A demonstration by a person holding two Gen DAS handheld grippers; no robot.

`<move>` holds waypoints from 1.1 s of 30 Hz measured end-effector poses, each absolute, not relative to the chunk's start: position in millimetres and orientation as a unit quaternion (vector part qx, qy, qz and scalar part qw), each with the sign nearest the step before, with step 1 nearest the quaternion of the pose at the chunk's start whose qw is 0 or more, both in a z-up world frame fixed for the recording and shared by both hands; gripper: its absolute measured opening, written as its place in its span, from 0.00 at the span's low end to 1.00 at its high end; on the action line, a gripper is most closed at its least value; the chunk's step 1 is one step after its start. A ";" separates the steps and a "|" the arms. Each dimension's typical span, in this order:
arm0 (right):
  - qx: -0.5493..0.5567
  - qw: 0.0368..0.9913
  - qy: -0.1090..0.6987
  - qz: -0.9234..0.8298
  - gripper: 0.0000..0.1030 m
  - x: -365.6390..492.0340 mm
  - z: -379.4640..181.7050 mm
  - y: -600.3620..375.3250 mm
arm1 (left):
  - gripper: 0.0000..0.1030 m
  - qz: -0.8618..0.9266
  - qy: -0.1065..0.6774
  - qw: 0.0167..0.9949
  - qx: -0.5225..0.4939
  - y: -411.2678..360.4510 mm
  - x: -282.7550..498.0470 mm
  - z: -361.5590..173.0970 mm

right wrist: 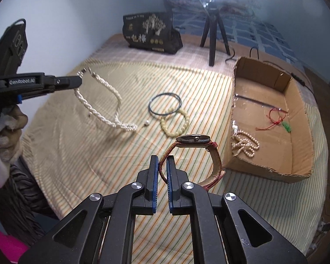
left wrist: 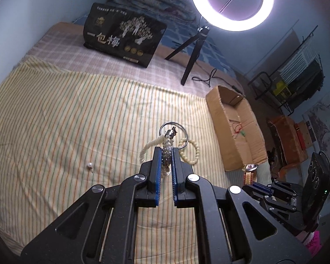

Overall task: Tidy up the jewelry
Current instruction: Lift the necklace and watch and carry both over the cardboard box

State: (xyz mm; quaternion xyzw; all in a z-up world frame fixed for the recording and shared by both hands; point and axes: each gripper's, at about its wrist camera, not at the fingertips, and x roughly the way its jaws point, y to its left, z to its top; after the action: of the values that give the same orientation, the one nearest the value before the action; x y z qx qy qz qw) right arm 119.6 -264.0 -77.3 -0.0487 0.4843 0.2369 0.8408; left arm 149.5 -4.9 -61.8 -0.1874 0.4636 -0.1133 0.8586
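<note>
My left gripper [left wrist: 166, 151] is shut on a twisted white pearl necklace [left wrist: 167, 154] and holds it above the striped cloth; in the right wrist view the necklace [right wrist: 112, 118] hangs from that gripper [right wrist: 76, 82] down to the bed. My right gripper [right wrist: 162, 160] is shut on the red strap of a wristwatch [right wrist: 193, 142], held above the cloth left of an open cardboard box [right wrist: 301, 136]. The box holds a pearl strand [right wrist: 245, 144] and a red cord with a green pendant [right wrist: 277, 118]. A dark bangle [right wrist: 165, 104], a cream bead bracelet [right wrist: 176, 122] and a single pearl earring [right wrist: 146, 123] lie on the cloth.
A black printed bag [right wrist: 151, 33] and a ring light on a tripod [right wrist: 213, 35] stand at the back of the bed. Its cable [left wrist: 206, 78] trails past the box. The wall is on the left; shelves and clutter [left wrist: 297, 77] are beyond the bed's right edge.
</note>
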 end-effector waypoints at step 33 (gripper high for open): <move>0.003 0.891 0.426 0.158 0.05 125.7 -33.6 -345.9 | 0.05 -0.189 0.388 0.884 -0.181 -61.7 182.3 19.0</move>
State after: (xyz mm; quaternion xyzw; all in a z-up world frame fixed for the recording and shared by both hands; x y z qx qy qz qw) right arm 125.7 -345.9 -33.6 0.0027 0.4265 0.1576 0.8907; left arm 182.3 -61.7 19.0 -0.1805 0.3882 -0.1891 0.8837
